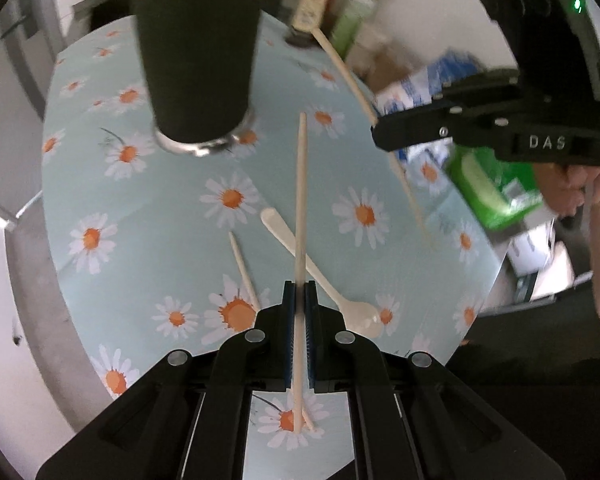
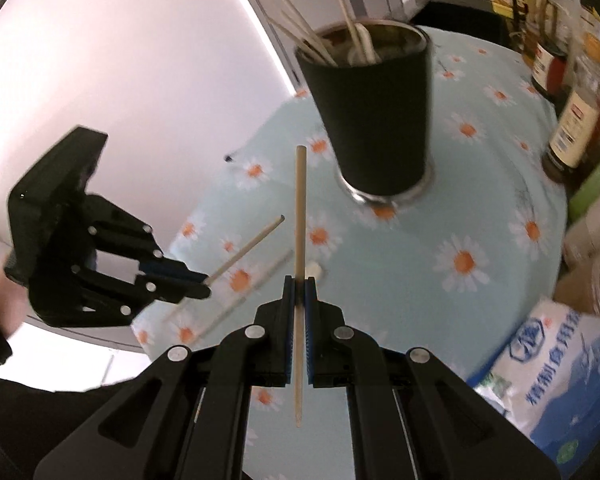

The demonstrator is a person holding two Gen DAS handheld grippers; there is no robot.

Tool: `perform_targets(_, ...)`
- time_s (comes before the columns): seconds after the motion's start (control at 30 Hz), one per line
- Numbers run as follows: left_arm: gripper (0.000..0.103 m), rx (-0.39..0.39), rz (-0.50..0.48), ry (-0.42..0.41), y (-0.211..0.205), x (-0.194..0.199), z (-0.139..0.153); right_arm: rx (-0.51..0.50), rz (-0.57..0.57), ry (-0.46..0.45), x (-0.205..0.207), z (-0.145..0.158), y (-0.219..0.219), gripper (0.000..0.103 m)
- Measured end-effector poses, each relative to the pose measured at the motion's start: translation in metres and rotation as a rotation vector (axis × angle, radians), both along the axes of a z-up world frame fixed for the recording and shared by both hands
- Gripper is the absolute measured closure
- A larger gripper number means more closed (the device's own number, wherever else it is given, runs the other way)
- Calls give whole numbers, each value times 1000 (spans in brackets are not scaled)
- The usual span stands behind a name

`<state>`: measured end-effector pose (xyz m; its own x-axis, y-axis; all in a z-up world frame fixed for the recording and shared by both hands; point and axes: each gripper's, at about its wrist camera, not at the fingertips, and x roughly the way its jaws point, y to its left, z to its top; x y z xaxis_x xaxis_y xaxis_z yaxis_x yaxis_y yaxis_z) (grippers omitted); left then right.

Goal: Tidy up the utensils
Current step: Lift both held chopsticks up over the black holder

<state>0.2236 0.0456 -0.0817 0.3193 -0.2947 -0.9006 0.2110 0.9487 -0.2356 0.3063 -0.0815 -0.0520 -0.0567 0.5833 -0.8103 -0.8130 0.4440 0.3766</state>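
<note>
A black cup point(image 1: 198, 60) stands on the daisy tablecloth point(image 1: 148, 216); in the right wrist view the cup point(image 2: 374, 120) holds several chopsticks and a spoon. My left gripper point(image 1: 299, 292) is shut on a wooden chopstick point(image 1: 301, 200), held above the table. My right gripper point(image 2: 299, 288) is shut on another chopstick point(image 2: 300, 220), pointing toward the cup. Each gripper shows in the other's view: the right gripper point(image 1: 384, 132) with its chopstick, the left gripper point(image 2: 204, 282) with its own. A white spoon point(image 1: 320, 272) and one loose chopstick point(image 1: 244, 268) lie on the cloth.
Bottles and jars point(image 2: 572, 120) stand at the table's far right edge. A white and blue bag point(image 2: 568, 364) sits at the near right. A green box point(image 1: 492, 184) and cartons lie beyond the table edge. A white wall is on the left.
</note>
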Motion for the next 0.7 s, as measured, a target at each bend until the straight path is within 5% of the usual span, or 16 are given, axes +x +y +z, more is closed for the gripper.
perform_targets(0.7, 99, -228, 258, -421, 43, 18, 81, 365, -107, -57, 52, 70, 15, 97)
